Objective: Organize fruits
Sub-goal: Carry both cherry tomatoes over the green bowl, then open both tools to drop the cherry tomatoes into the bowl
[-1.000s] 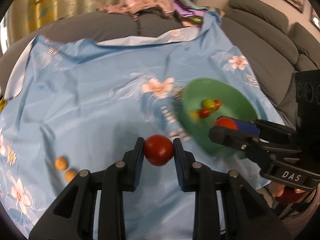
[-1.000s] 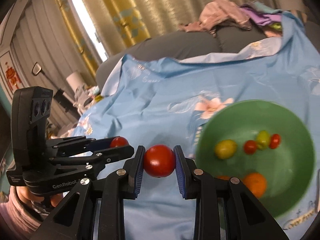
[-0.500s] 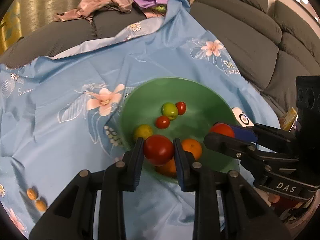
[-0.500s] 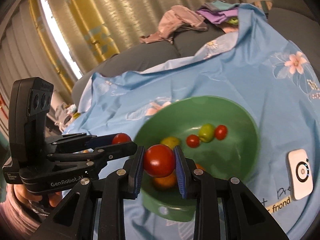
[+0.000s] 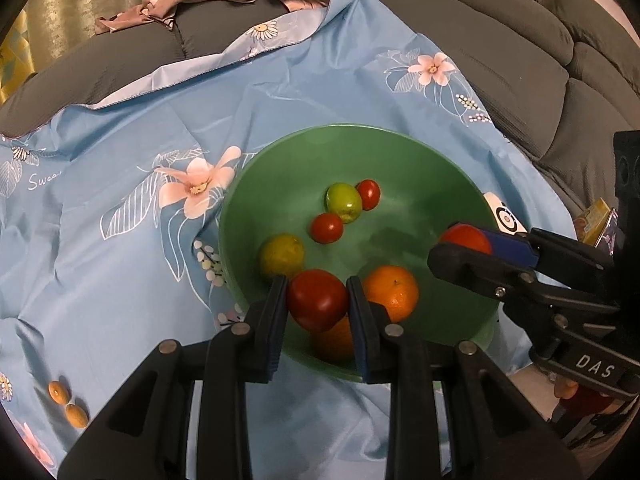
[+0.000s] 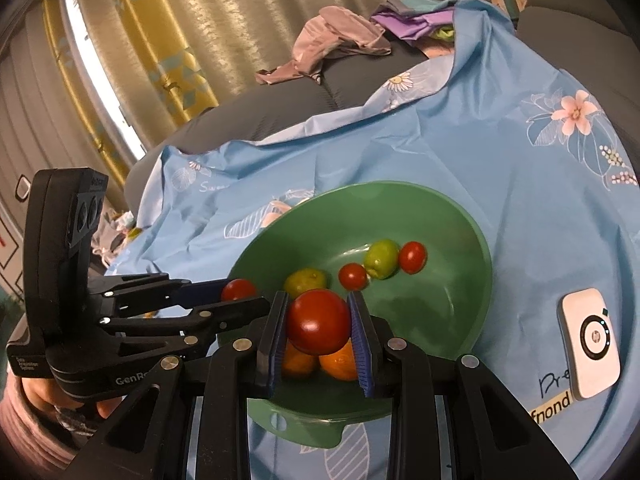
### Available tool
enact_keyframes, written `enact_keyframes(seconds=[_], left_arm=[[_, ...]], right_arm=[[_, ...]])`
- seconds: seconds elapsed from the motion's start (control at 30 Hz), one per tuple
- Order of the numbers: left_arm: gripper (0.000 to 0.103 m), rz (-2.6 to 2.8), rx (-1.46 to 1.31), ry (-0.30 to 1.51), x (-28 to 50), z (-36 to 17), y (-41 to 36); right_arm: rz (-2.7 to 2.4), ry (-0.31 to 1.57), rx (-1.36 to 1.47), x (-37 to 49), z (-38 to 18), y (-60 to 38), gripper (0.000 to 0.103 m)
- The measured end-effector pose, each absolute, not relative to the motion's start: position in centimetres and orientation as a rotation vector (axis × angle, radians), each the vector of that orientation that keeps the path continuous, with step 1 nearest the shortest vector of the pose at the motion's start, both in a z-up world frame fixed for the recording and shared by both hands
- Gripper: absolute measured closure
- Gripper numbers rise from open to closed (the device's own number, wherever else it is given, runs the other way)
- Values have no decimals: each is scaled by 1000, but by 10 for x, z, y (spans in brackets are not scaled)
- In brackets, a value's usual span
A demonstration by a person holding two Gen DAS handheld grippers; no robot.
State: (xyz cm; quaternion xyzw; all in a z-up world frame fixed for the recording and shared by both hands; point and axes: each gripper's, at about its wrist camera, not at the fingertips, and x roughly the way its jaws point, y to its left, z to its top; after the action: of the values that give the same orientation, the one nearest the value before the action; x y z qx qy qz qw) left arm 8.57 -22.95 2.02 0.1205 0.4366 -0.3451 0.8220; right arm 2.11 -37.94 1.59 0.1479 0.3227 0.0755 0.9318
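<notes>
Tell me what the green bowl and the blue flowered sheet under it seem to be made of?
The green bowl looks like moulded plastic with a satin finish: even colour, soft dull highlights, and a hang-hole tab on its rim. It could be melamine. The blue flowered sheet looks like thin, smooth woven fabric, maybe polyester: it creases sharply, drapes over the sofa and has a faint sheen.

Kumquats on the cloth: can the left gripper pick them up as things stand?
Probably not yet. The left gripper is shut on a tomato over the bowl. The kumquats lie bare on the cloth, so the way is free once the tomato drops.
</notes>
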Motion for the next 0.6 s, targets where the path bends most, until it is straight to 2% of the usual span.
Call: enact_keyframes(seconds=[0.6], left_arm=[[74, -708, 257, 940, 89, 18, -229]], right_arm=[[128, 673, 304, 22, 14, -383, 72]])
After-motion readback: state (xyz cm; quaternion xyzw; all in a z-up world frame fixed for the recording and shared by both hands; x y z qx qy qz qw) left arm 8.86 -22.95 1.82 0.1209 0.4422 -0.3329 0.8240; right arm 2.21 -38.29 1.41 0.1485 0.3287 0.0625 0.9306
